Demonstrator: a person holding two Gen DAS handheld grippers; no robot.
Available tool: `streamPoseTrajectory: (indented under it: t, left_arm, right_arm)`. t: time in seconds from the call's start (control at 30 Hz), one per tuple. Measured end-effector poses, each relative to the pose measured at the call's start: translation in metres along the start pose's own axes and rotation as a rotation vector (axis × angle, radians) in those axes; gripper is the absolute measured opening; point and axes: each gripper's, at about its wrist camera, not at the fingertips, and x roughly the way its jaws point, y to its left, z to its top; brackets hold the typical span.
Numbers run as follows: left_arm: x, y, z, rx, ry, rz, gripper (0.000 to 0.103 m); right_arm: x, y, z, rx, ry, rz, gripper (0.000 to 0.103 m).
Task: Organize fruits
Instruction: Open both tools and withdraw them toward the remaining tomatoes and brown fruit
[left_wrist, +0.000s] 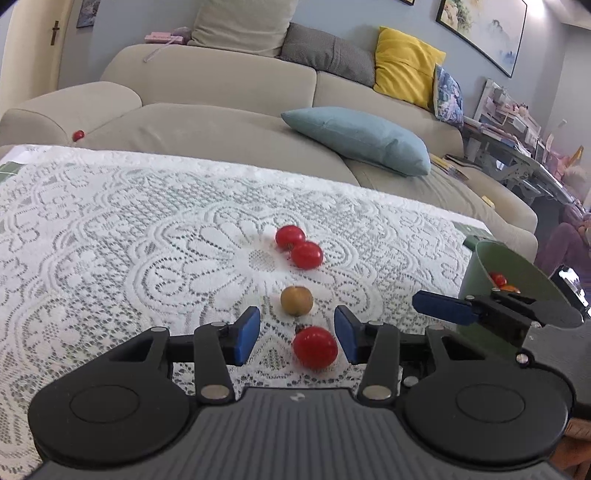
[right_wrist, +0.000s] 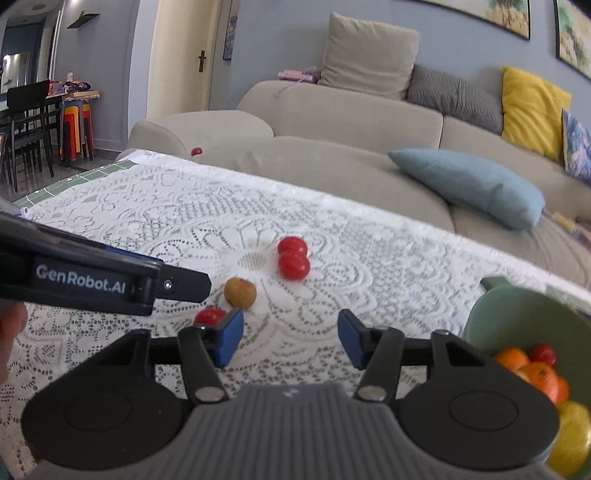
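Loose fruit lies on the lace tablecloth (left_wrist: 110, 229). In the left wrist view my left gripper (left_wrist: 297, 334) is open, with a red tomato (left_wrist: 315, 348) between its blue pads. A brown round fruit (left_wrist: 296, 300) lies just beyond, and two more red tomatoes (left_wrist: 299, 246) farther on. My right gripper (right_wrist: 291, 338) is open and empty over the cloth; it also shows in the left wrist view (left_wrist: 443, 308) by the green bowl (left_wrist: 480, 266). In the right wrist view the bowl (right_wrist: 517, 310) holds oranges, a tomato and a yellow fruit.
A beige sofa (left_wrist: 221, 122) with blue, yellow and grey cushions runs behind the table. A small red fruit (left_wrist: 78, 135) lies on the sofa by its armrest. Dining chairs and stools (right_wrist: 44, 122) stand far left. The table's far edge is near the sofa.
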Motion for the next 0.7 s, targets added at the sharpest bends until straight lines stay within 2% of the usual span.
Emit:
streamPoseTrajectory:
  t: [0.07, 0.57, 0.7]
  left_arm:
    - [0.004, 0.0, -0.003, 0.007, 0.01, -0.007, 0.053]
    - [0.024, -0.008, -0.013, 0.053, 0.048, -0.056, 0.051]
    - [0.031, -0.012, -0.014, 0.07, 0.05, -0.037, 0.044]
  right_arm:
    - [0.004, -0.001, -0.002, 0.01, 0.013, 0.008, 0.047]
    - [0.013, -0.008, -0.014, 0.001, 0.082, -0.062, 0.044]
    - [0.015, -0.008, -0.016, -0.01, 0.09, -0.065, 0.044]
